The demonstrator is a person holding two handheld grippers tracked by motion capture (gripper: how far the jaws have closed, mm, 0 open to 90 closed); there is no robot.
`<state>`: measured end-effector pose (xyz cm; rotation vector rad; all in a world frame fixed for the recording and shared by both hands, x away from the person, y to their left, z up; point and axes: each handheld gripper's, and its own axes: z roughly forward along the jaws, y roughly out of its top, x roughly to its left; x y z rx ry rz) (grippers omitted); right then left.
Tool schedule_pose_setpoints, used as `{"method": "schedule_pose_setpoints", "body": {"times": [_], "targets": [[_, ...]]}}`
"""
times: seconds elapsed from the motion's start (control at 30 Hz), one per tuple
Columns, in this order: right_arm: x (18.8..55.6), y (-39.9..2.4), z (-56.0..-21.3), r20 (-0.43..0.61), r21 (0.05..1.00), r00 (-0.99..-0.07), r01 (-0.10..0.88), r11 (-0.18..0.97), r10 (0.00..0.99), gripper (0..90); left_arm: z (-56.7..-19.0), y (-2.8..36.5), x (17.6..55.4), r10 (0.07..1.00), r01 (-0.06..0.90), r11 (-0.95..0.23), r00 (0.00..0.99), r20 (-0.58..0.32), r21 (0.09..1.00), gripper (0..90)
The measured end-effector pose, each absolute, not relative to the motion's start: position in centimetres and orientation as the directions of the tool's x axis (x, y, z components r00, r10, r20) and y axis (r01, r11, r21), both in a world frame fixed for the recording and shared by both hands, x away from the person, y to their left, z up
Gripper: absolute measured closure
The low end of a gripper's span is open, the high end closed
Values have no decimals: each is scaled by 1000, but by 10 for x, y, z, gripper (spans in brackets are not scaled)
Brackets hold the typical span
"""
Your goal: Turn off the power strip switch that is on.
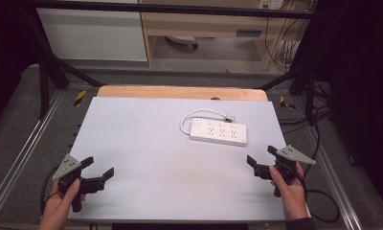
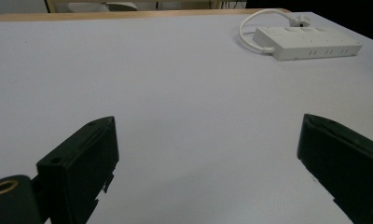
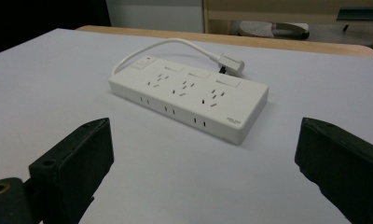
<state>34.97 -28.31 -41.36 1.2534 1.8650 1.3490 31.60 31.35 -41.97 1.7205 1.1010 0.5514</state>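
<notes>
On the pale grey tabletop (image 1: 146, 158), far right of centre, lies the white plastic power strip (image 1: 218, 132), flat, sockets up, long side facing the person. Its short white cord (image 1: 199, 114) loops behind, ending in a white plug (image 1: 229, 116) just past the far edge. Right gripper (image 1: 263, 161) is nearer, near the strip's right end, jaws wide apart, holding nothing. Left gripper (image 1: 99, 168) sits well apart at the near left, equally wide, empty. My read: approach phase. Bring the right one in level, straddle the strip across its narrow width, avoid snagging the cord.
</notes>
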Motion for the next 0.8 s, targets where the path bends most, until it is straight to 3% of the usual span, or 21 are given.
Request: {"method": "schedule_pose_setpoints", "body": {"times": [0.57, 0.8], "targets": [[351, -255, -441, 95, 873, -521, 452, 180, 848, 43, -419, 314, 316, 864, 417, -107, 489, -123, 903, 52], [356, -236, -443, 71, 876, -549, 433, 211, 833, 36, -419, 313, 316, 863, 417, -107, 489, -123, 903, 52]]}}
